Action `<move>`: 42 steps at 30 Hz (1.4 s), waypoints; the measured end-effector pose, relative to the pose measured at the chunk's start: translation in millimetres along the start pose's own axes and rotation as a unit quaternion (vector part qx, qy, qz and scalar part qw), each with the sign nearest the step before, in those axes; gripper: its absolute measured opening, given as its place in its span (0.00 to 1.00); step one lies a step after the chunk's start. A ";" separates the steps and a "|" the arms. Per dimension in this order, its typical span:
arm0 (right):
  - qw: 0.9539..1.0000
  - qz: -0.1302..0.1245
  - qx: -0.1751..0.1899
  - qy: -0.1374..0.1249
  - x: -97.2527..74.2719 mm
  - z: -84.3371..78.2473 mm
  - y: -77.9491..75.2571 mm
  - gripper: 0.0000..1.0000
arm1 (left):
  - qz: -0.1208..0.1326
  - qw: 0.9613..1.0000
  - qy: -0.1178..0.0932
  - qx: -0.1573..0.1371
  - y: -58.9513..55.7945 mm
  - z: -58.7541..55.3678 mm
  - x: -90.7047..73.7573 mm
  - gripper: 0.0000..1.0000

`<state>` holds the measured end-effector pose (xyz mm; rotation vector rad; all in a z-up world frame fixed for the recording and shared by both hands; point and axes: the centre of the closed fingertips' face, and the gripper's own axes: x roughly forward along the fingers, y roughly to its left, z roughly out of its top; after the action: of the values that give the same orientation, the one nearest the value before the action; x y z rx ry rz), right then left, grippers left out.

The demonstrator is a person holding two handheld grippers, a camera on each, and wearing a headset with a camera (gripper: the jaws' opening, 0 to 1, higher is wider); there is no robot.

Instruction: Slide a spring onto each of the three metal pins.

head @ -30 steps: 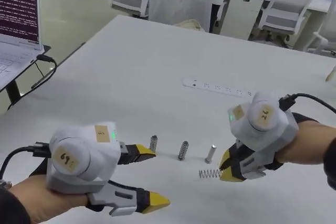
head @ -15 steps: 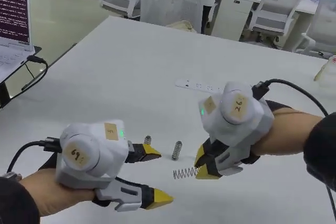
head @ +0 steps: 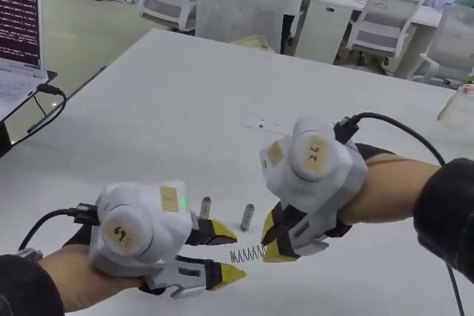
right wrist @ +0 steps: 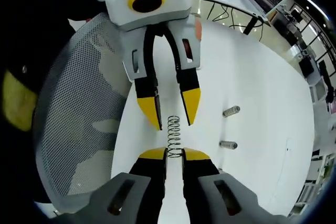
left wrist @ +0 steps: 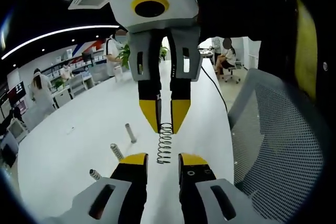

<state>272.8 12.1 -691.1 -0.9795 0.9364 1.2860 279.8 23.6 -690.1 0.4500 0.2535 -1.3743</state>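
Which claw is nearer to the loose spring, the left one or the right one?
Right. The right claw pinches one end of the spring; the left claw stands open around the other end, not gripping it.

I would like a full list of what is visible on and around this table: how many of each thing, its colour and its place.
table: one, white, under everything
loose spring: one, silvery, between the two tools
pins with springs: two, metal, upright, behind the loose spring
bare pin: one, metal, upright beside them
power strip: one, white, farther back on the table
laptop: one, lit screen, far left
office chairs: several, grey and white, beyond the table
left tool: one, white with yellow tips, open around the spring's free end
right tool: one, same colours, shut on the spring's other end
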 end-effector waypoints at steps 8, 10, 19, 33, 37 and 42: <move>1.000 0.001 0.004 -0.002 -0.9 2.6 0.0 0.08 | 0.000 1.000 0.000 0.000 -0.1 -1.1 0.5 0.03; 1.000 0.001 0.005 -0.003 -1.6 3.1 0.1 0.08 | -0.002 1.000 0.003 0.004 -1.2 -1.8 1.6 0.03; 1.000 -0.008 0.004 -0.027 -5.6 7.1 -0.9 0.09 | -0.003 1.000 -0.002 -0.006 0.6 -1.0 -0.7 0.02; 0.996 -0.020 0.045 -0.073 -5.4 -0.8 -3.8 0.05 | 0.004 1.000 -0.010 -0.012 3.3 0.3 -3.6 0.02; 0.996 -0.024 0.042 -0.079 -10.8 5.6 -4.3 0.03 | 0.004 1.000 -0.008 -0.011 3.5 0.0 -3.6 0.02; 0.995 -0.027 0.035 -0.085 -16.7 15.6 -4.5 0.03 | 0.006 1.000 -0.009 -0.010 5.2 0.0 -4.6 0.02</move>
<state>276.5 21.4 -670.0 -0.8217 0.8126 1.2627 284.0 28.4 -687.3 0.4215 0.2498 -1.3629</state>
